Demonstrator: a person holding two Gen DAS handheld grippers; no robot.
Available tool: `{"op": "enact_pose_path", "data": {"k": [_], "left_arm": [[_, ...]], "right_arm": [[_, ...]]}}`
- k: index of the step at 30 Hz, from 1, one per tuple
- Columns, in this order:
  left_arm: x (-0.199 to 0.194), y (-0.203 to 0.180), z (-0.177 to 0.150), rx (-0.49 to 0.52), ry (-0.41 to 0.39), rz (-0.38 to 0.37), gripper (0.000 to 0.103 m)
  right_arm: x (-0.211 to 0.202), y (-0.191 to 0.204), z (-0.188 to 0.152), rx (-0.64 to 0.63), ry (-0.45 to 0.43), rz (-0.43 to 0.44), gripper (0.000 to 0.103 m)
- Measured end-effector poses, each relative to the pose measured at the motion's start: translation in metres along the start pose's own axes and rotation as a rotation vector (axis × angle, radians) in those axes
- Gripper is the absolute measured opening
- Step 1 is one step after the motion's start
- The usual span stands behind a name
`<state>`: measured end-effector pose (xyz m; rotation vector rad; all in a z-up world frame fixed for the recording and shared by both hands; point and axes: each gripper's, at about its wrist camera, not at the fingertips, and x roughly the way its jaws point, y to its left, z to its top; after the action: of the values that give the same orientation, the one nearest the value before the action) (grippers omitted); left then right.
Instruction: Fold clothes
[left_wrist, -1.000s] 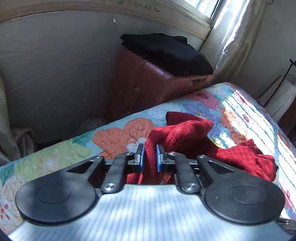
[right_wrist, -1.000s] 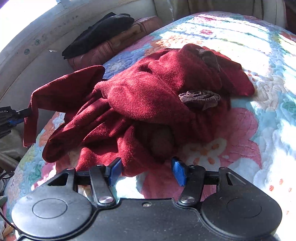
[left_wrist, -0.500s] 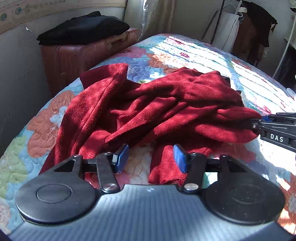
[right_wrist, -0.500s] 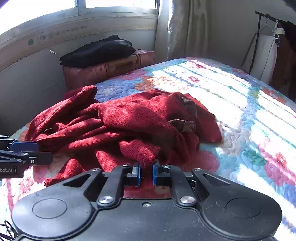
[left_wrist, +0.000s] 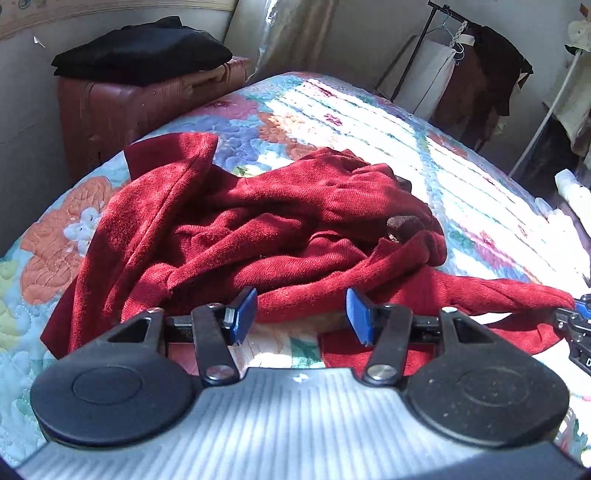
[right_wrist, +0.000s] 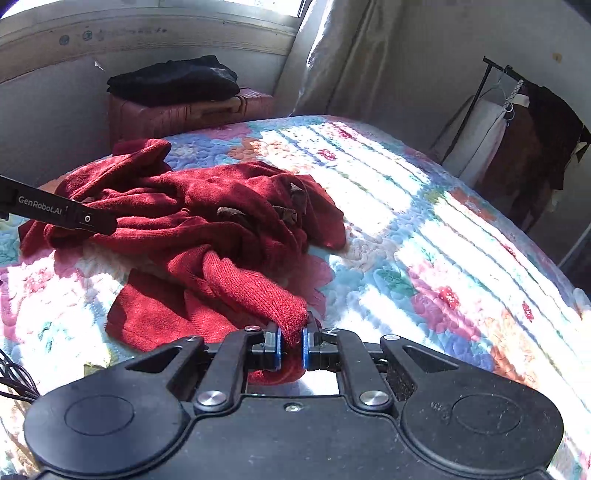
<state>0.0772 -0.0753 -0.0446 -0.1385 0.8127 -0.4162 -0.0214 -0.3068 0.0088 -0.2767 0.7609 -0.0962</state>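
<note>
Right-wrist view: the right gripper (right_wrist: 291, 345) is clamped on the crumpled dark-red knit garment's (right_wrist: 207, 229) sleeve end — the bunched heap beside it could be dragged along; the left gripper (left_wrist: 301, 315) is held agape, empty.

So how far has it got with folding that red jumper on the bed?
Barely begun. Nothing looks folded: the red jumper lies in a crumpled heap on the quilt. In hand: the right gripper is shut on the end of one sleeve, drawn out from the heap, while the left gripper is open, holding nothing. Left to do: spread it flat, then every fold.
</note>
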Motion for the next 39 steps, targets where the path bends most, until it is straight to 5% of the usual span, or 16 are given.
{"op": "enact_pose_path", "data": {"k": [5, 10, 13, 20, 23, 27, 30, 34, 37, 39], "left_arm": [[-0.009, -0.005, 0.001, 0.04, 0.025, 0.002, 0.053], [-0.019, -0.013, 0.002, 0.069, -0.017, -0.073, 0.059], [-0.004, -0.012, -0.007, 0.064, 0.037, -0.072, 0.059], [0.037, -0.015, -0.026, 0.141, 0.24, 0.13, 0.059], [0.044, -0.006, -0.03, 0.095, 0.254, 0.105, 0.059], [0.045, 0.009, -0.03, -0.003, 0.241, 0.062, 0.06], [0.049, 0.021, -0.031, -0.091, 0.225, 0.019, 0.067], [0.055, 0.028, -0.034, -0.169, 0.195, -0.015, 0.078], [0.059, 0.031, -0.035, -0.22, 0.169, -0.032, 0.085], [0.06, 0.027, -0.033, -0.179, 0.175, 0.023, 0.067]], "right_arm": [[-0.05, -0.035, 0.007, 0.093, -0.037, -0.146, 0.009], [-0.079, -0.041, 0.006, 0.049, -0.067, -0.289, 0.009], [-0.05, -0.059, -0.016, 0.094, 0.107, -0.253, 0.009], [0.035, -0.051, -0.12, 0.155, 0.503, -0.118, 0.01], [0.029, -0.034, -0.118, 0.069, 0.451, -0.109, 0.018], [0.0, -0.046, -0.077, 0.13, 0.266, -0.071, 0.054], [-0.001, -0.044, -0.057, 0.165, 0.159, 0.017, 0.057], [0.019, -0.024, -0.048, 0.186, 0.123, 0.177, 0.057], [0.034, 0.011, -0.05, 0.063, 0.124, 0.265, 0.057], [0.043, 0.037, -0.055, -0.076, 0.107, 0.262, 0.061]]}}
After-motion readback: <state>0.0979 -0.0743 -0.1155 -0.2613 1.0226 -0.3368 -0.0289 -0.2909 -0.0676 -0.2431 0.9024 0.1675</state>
